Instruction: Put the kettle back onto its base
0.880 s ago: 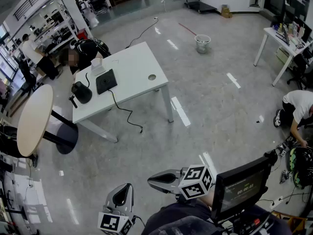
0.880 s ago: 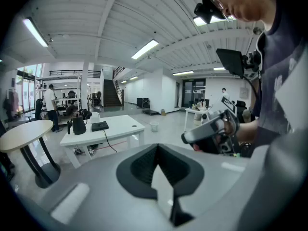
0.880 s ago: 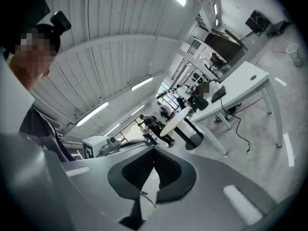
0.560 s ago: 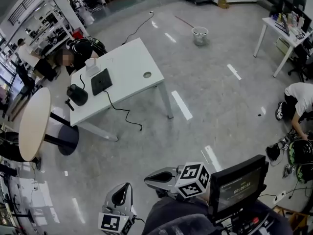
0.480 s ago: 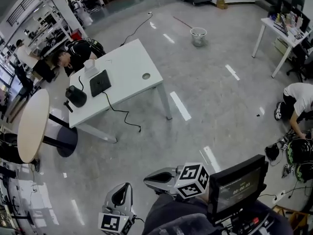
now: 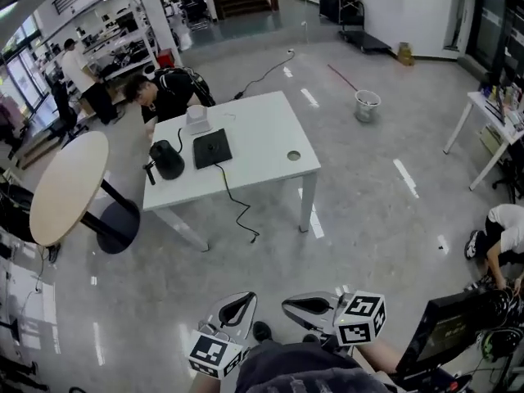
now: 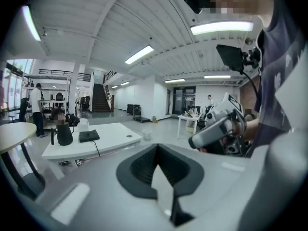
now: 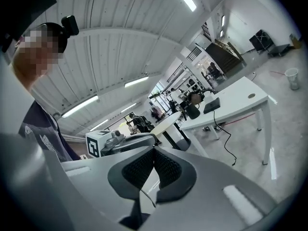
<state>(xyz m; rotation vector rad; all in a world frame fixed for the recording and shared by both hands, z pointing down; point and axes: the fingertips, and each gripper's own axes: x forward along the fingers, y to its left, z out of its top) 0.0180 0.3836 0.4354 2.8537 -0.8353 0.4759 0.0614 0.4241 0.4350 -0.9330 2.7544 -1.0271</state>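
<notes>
Head view, steeply down: white table [image 6: 262,129] well across the grey floor. Low at the near edge, left gripper [image 6: 241,300] and right gripper [image 6: 289,305], side by side, well apart from the table. Each claw pressed together on nothing, confirmed in the left gripper view and right gripper view. At the table's left end, black kettle [image 6: 168,160], upright, off its base. Just beside it, towards the table's middle, flat black base [image 6: 212,148], with cord [image 6: 233,195] over the front edge.
</notes>
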